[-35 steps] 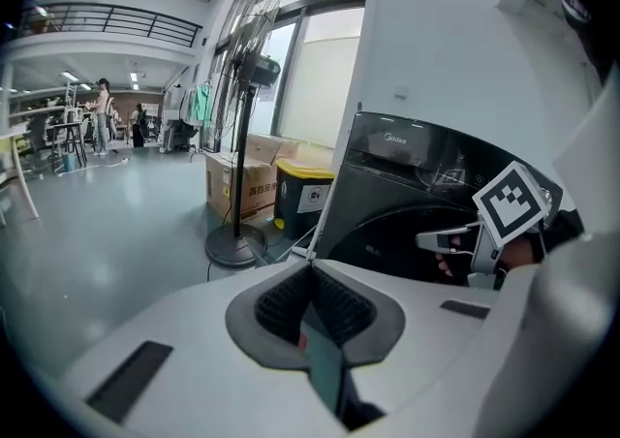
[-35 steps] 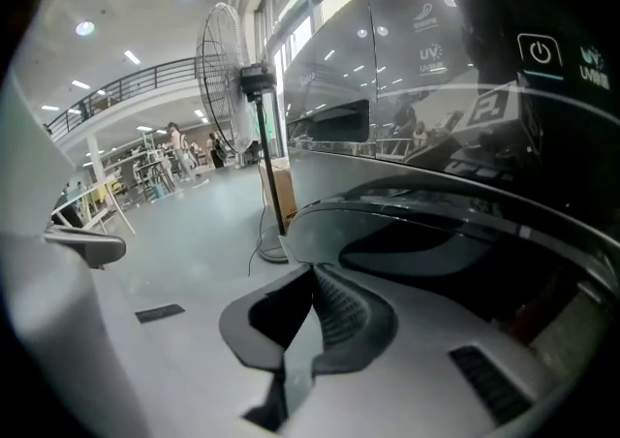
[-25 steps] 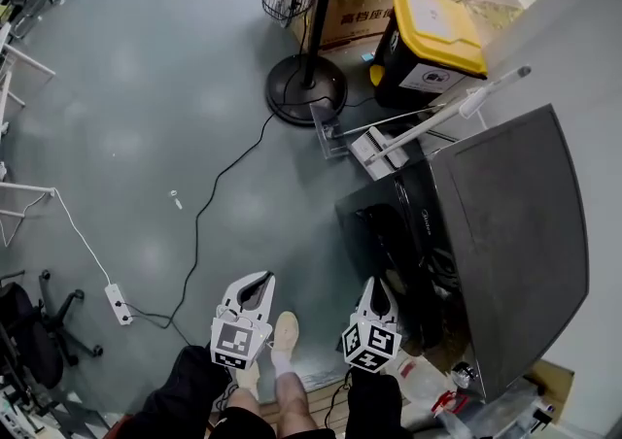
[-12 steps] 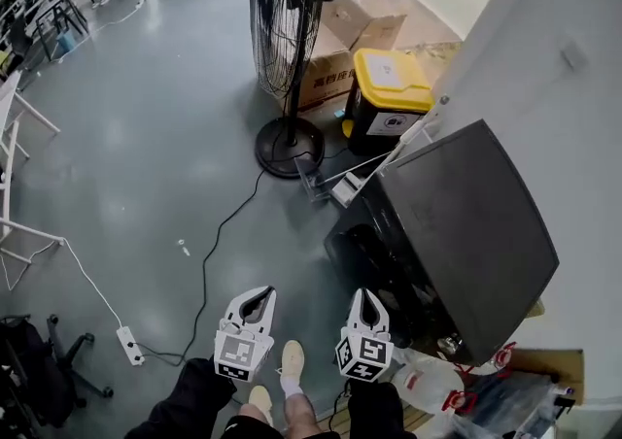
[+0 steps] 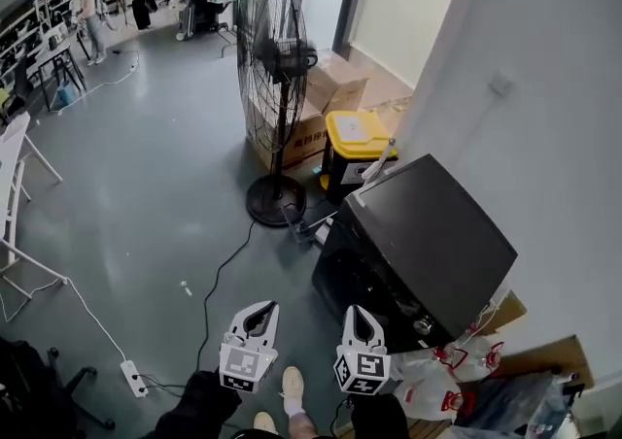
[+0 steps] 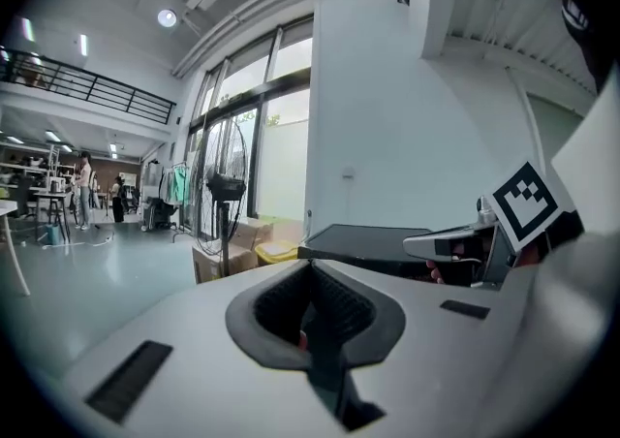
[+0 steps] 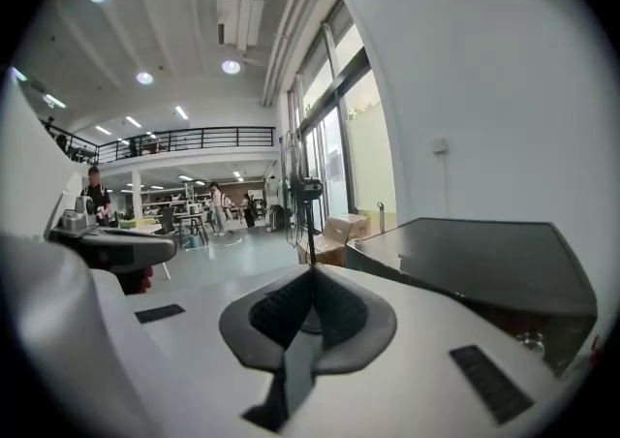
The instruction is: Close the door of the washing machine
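The washing machine (image 5: 428, 243) stands against the wall, just right of both grippers. No door swings out from its dark front, so closing appears complete, though the latch cannot be confirmed. Left hand-held gripper (image 5: 257, 313) and right hand-held gripper (image 5: 355, 315): jaws closed, empty, clear of the machine. Yellow-lidded bin (image 5: 358, 132): lid shut, contents hidden.
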`<state>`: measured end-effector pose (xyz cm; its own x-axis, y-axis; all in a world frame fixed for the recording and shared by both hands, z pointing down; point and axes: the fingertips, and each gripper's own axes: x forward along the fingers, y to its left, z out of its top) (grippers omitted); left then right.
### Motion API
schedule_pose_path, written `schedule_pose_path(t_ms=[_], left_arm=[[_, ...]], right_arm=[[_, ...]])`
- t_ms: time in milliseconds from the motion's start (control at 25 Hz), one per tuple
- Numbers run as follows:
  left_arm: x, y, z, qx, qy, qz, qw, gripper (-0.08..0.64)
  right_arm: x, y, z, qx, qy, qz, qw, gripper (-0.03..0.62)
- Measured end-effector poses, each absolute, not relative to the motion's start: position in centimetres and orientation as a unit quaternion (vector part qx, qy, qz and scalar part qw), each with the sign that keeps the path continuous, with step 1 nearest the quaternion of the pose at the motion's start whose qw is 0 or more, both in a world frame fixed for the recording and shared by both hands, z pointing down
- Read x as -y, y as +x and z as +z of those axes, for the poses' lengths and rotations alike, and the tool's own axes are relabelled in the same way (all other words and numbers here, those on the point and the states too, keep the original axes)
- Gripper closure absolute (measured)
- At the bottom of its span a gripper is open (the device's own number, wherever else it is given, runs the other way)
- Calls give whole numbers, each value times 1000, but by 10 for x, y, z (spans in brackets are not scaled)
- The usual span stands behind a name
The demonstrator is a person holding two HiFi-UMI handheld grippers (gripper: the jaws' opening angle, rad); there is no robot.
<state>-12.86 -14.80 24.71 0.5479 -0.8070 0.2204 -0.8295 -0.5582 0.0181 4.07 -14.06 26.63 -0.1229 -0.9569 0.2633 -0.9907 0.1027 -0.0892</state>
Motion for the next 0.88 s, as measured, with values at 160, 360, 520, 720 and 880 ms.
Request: schedule_pose_path(t_ms=[160, 360, 520, 720, 880], left_arm=[[97, -128, 201, 467, 880, 75, 43, 535], [20, -132, 168, 457, 886, 73, 23, 535], [-29, -136, 152, 452, 890, 64, 16, 535], [-81, -135, 155, 444, 893, 69, 18, 535], [-103, -131, 161, 440, 895, 77, 23, 535]], right_arm=[[85, 36, 222, 752, 651, 88, 64, 575], [8, 23, 180, 764, 640, 66, 50, 575], [-46, 12, 162, 771, 633, 42, 47, 575], [-103, 13, 164, 768, 637, 31, 52, 575], [-128, 17, 166, 767, 638, 30, 53, 575]])
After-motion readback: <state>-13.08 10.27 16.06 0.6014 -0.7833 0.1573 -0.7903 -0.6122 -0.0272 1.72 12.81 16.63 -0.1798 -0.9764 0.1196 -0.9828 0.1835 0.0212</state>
